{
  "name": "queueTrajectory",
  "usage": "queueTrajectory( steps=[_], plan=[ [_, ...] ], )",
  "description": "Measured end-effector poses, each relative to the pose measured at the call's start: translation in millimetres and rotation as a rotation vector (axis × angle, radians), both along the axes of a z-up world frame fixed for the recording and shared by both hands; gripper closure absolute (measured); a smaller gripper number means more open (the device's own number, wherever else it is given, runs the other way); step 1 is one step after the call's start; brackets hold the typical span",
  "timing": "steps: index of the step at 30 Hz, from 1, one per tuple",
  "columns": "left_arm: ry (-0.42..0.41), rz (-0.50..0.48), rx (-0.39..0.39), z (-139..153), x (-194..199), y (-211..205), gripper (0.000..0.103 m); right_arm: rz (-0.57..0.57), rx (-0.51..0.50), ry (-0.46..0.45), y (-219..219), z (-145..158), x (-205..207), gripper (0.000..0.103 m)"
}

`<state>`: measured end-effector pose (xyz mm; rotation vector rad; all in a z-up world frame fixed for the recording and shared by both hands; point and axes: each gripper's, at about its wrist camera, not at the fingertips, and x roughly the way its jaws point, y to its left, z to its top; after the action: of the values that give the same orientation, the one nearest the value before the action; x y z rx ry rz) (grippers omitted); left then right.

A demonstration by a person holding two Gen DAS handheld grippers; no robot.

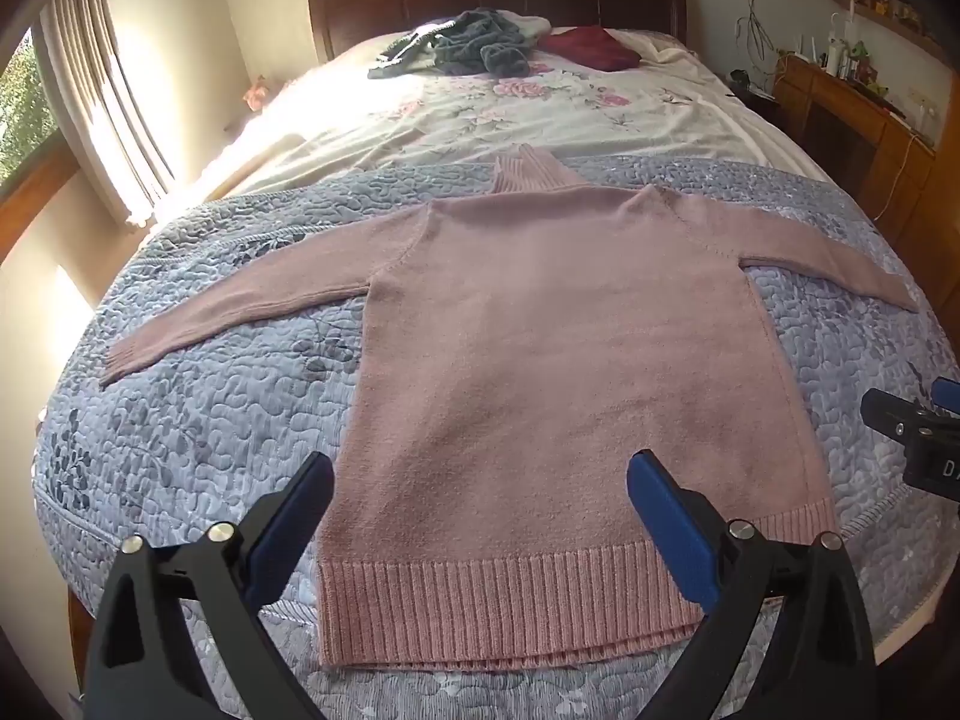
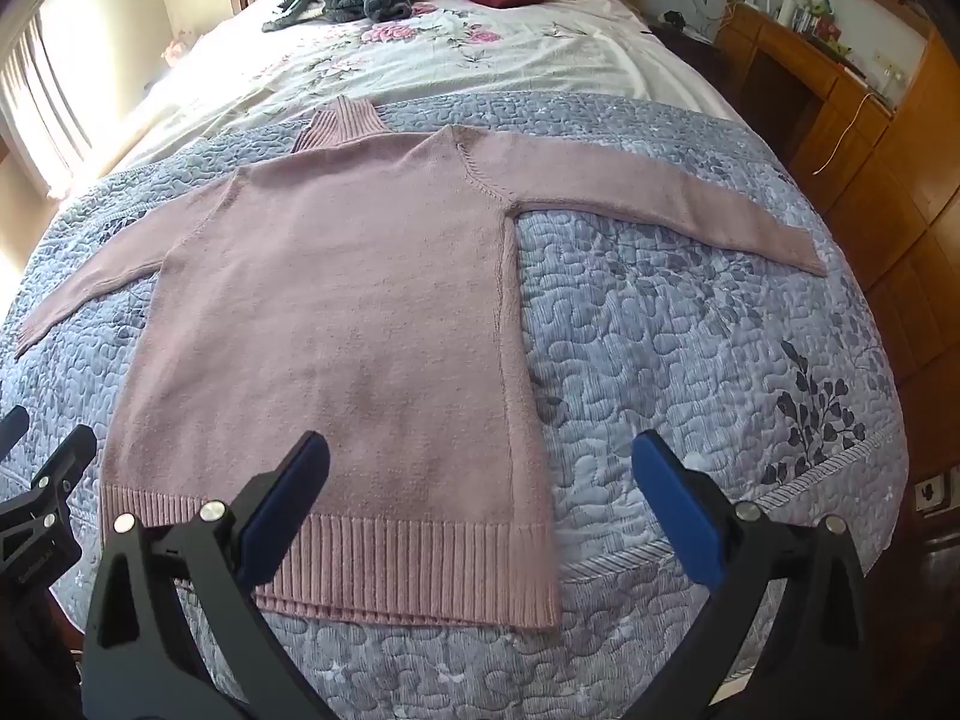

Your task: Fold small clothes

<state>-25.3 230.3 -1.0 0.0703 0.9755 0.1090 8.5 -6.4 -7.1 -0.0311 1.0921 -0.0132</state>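
Item: pink knit sweater (image 1: 540, 360), turtleneck, long-sleeved. Lies flat across the centre of both frames on a grey-blue quilted bedspread (image 1: 198, 420), ribbed hem toward the bottom of the frame, collar toward the top. Both sleeves are spread outward, one to the left edge, one to the right; this layout probably serves to expose seams and edges for folding. No fold yet made, by the look of it.

Left gripper (image 1: 480, 516): fingers spread wide, holding nothing, poised above the hem in the lower centre of the left wrist view.

Right gripper (image 2: 480, 498): fingers likewise parted and empty, hovering over the hem's right-hand corner and the bare quilt beside it. Each gripper appears at the edge of the other's view, so the two stand side by side, likely for a paired grasp.

Other stock: dark grey garment heap (image 1: 468, 48) and folded maroon cloth (image 1: 591, 48), top of frame near the headboard, well apart from the sweater; wooden dresser (image 2: 840, 120), upper right.
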Motion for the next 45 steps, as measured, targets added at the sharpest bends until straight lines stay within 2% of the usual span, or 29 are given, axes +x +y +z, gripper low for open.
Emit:
queueTrajectory(
  steps=[45],
  plan=[
    [-0.001, 0.027, 0.026, -7.2, -5.7, 1.5, 0.004, 0.000, 0.016, 0.007, -5.7, -7.0, 3.0, 0.003]
  ],
)
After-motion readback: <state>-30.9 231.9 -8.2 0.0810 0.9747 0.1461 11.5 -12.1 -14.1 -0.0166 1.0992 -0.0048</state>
